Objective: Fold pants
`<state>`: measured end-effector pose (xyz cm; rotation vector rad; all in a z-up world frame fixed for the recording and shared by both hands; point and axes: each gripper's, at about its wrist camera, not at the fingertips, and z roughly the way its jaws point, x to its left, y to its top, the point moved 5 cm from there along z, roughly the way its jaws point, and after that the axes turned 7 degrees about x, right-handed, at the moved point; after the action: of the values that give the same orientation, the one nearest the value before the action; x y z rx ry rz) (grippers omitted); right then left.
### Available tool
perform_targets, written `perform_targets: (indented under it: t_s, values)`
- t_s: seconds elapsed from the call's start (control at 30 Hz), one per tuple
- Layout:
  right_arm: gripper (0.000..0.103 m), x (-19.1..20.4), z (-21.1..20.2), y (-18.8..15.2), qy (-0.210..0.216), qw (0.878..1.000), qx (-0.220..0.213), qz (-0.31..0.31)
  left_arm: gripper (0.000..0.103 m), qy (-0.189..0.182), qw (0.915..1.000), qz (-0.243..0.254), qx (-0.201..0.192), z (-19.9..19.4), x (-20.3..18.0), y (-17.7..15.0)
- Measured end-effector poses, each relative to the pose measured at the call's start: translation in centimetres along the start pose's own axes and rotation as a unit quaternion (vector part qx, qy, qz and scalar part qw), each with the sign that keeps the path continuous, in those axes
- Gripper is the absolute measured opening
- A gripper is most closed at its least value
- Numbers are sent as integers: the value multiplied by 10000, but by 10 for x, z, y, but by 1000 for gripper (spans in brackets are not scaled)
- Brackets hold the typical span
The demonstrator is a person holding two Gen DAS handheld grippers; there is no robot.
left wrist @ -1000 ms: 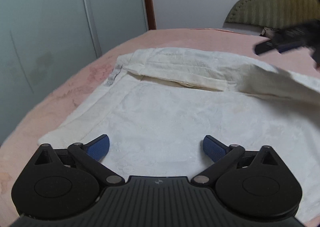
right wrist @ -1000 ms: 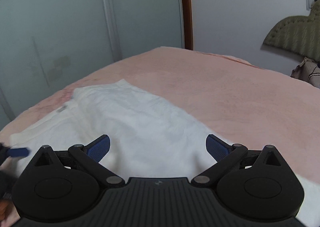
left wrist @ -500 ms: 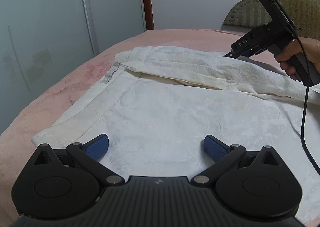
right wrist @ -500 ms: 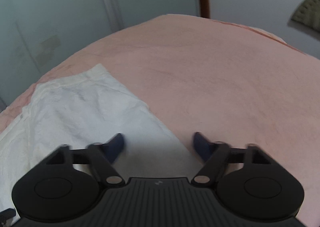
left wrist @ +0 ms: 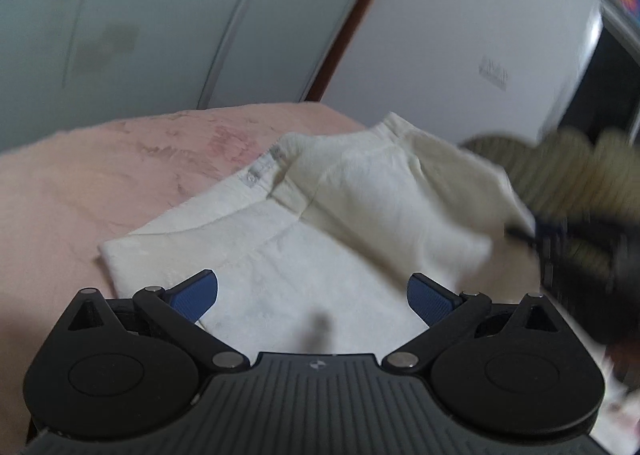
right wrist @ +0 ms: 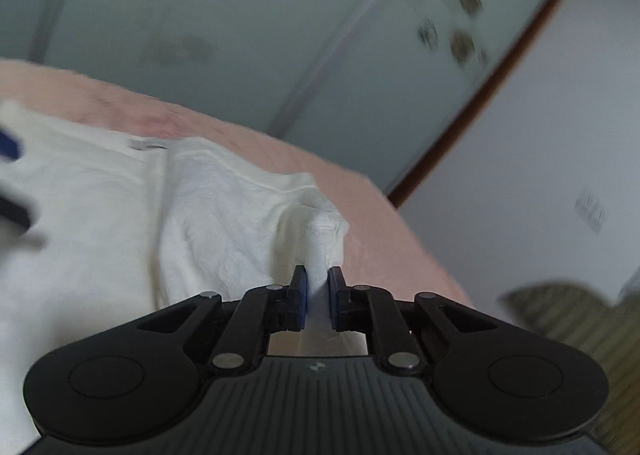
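Cream white pants [left wrist: 360,215] lie on a pink bed [left wrist: 100,183], partly folded, with the waistband and its label towards the far side. My left gripper [left wrist: 312,291] hovers open just over the near cloth, nothing between its blue pads. My right gripper [right wrist: 318,283] is closing its jaws, and the pads pinch a raised fold at the edge of the pants [right wrist: 220,215]. In the left wrist view the right gripper [left wrist: 560,247] is a dark blur at the right, beside the lifted cloth. Both pictures are tilted and smeared.
Pale sliding wardrobe doors [left wrist: 160,15] stand behind the bed, then a brown door frame [right wrist: 500,95] and a white wall. An olive padded headboard [right wrist: 580,319] is at the right. Bare pink bedspread [right wrist: 380,223] lies beyond the pants.
The right gripper went from wide open to closed on a fold of the pants and pulled it up. Both grippers rolled and shifted sideways, so the room now looks tilted.
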<state>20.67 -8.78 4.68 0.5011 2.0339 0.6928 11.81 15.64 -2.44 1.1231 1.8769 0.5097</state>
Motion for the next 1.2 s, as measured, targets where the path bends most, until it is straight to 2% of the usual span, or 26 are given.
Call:
perform_targets:
  t_s: [0.07,0.13,0.27,0.37,0.43,0.53,0.57,0.6,0.63,0.7,0.77,0.8,0.83,0.87,0.93,0.97,1.0,1.07,1.2]
  values:
    - [11,23,-28,2,-93,9993,-174,-322,102,-439,9977,-523,-48,-9,6,12]
    - [11,47,-48,0,-12,9985,-274,-478,102,-773,9937,-787,-198,-20,7,22]
    - [11,86,-65,-11,156,9974,-256,-648,102,-1004,9914,-734,-411,-32,1,31]
    - [11,103,-64,-18,326,9982,-107,-499,102,-1028,9904,-905,-188,-25,0,29]
    - [11,111,-64,-18,393,9985,-29,-379,101,-754,9923,-958,224,-10,0,27]
    - [14,118,-60,-21,253,9981,18,-567,95,-423,9894,-1205,695,7,7,22]
    - [20,122,-60,-23,184,9974,51,-697,91,-409,9886,-1264,708,10,9,22]
    - [31,124,-60,-25,40,9963,55,-857,88,-408,9889,-1268,664,10,10,22]
    - [37,125,-60,-27,-142,9948,39,-1010,79,-359,9898,-1228,622,9,11,23]
    - [58,123,-63,-33,-428,9917,41,-1215,65,-205,9927,-1045,572,10,10,22]
    - [59,115,-64,-40,-456,9916,167,-1200,51,-91,9935,-986,556,10,12,22]
    - [59,110,-63,-44,-476,9919,285,-1144,48,-116,9932,-1005,570,11,15,21]
    - [59,104,-62,-48,-516,9918,400,-1101,36,-142,9929,-1033,579,12,17,21]
    - [59,98,-61,-54,-554,9914,519,-1064,32,-170,9926,-1055,572,12,17,21]
    - [58,86,-59,-64,-556,9902,868,-942,25,-167,9935,-976,567,9,24,19]
    - [49,80,-57,-68,-535,9894,1031,-877,22,-129,9945,-880,547,6,24,18]
    - [28,74,-54,-72,-557,9880,1185,-820,21,-95,9958,-751,520,3,23,18]
    - [12,68,-54,-79,-540,9865,1352,-751,18,-35,9976,-510,463,0,21,20]
    - [7,76,-69,-74,-443,9873,1267,-850,15,290,9992,79,271,-9,17,27]
